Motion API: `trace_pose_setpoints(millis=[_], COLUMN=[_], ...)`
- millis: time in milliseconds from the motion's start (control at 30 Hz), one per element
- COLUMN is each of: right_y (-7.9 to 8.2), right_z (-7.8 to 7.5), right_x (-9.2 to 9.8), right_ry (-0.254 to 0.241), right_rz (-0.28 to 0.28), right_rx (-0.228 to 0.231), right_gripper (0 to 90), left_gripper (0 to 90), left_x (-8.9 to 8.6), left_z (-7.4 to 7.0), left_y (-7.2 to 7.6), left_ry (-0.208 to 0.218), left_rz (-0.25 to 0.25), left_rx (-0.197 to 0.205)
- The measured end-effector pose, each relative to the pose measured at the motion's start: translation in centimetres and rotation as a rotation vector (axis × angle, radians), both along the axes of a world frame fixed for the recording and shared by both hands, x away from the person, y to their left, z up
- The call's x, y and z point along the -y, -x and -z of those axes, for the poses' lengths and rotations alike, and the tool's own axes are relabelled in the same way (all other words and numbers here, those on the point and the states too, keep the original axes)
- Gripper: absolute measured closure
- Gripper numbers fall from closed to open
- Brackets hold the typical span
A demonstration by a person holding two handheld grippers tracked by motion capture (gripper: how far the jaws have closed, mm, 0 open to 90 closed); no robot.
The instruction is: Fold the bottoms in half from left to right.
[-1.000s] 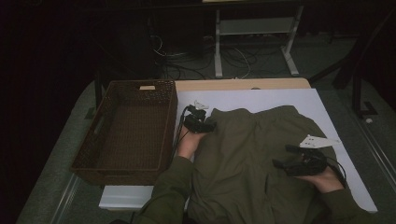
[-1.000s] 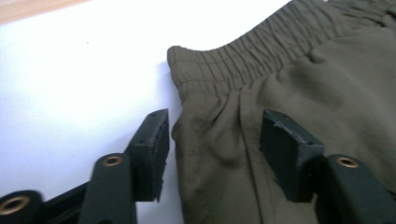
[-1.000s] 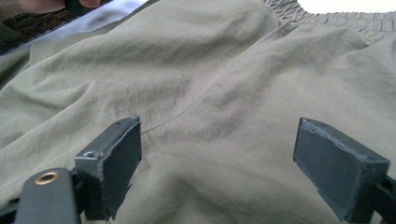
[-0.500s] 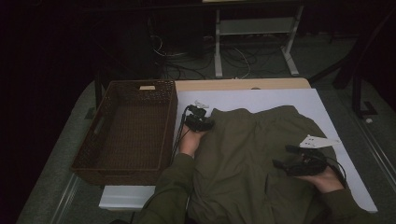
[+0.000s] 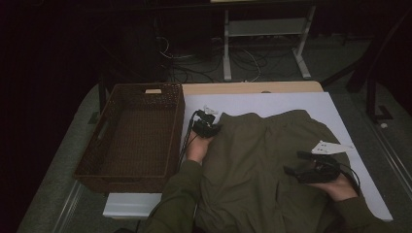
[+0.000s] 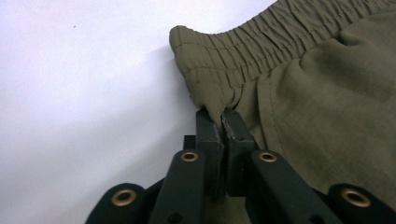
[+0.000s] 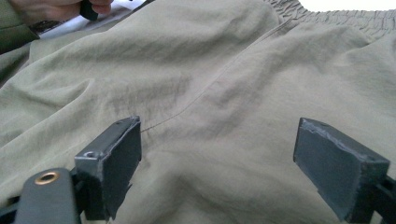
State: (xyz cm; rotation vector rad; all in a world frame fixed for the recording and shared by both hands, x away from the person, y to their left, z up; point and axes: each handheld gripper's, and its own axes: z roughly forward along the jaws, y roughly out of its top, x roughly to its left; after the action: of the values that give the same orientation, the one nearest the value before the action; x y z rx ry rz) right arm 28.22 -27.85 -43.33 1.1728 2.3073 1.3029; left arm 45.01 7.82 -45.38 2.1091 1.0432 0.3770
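High view: an olive garment [image 5: 262,170] is spread on the white table cover [image 5: 291,102]; its elastic waistband corner [image 6: 205,93] is pinched by the just-closed left gripper [image 5: 206,127]. The right gripper [image 5: 311,170] is held spread above the fabric.

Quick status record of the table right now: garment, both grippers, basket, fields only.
garment: olive trousers spread flat on the white table cover, elastic waistband at the far edge
left gripper: jaws have just been closing; now shut on the waistband's left corner
right gripper: open, jaws wide, over the fabric on the garment's right side, nothing pinched
basket: brown wicker, left of the cover, nothing visible inside
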Motion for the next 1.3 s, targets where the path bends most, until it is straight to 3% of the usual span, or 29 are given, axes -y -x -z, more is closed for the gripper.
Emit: trace_pose_setpoints(millis=[67, 267, 467, 700, 800, 867, 1300], right_y=[0.0, 0.0, 0.1, 0.0, 0.1, 0.1, 0.1], right_z=[0.0, -0.1, -0.1, -0.1, -0.1, -0.1, -0.1], right_x=[0.0, 0.1, 0.2, 0.1, 0.2, 0.2, 0.1], right_ry=[0.001, -0.005, -0.006, -0.006, -0.007, -0.009, -0.006], right_rz=[0.000, 0.004, 0.006, 0.006, 0.008, 0.008, 0.006], right_rx=[0.002, 0.006, 0.007, 0.008, 0.007, 0.008, 0.007], right_gripper=[15.4, 15.4, 15.4, 15.4, 15.4, 15.4, 15.4], left_gripper=[87.9, 88.3, 88.4, 88.5, 88.5, 88.5, 88.4], left_x=[0.0, -0.4, -0.8, -1.1, -1.3, -1.7, -1.3], left_z=[0.0, 0.0, -0.5, -1.9, -2.3, -2.5, -4.6], left_y=[0.0, -0.2, -0.5, -0.9, -1.0, -1.1, -0.5], left_ry=[0.001, 0.056, 0.071, 0.062, 0.036, 0.051, 0.139], left_rz=[0.001, -0.029, -0.054, -0.108, -0.141, -0.161, -0.120], left_rx=[0.003, -0.003, 0.015, 0.046, 0.069, 0.073, 0.094])
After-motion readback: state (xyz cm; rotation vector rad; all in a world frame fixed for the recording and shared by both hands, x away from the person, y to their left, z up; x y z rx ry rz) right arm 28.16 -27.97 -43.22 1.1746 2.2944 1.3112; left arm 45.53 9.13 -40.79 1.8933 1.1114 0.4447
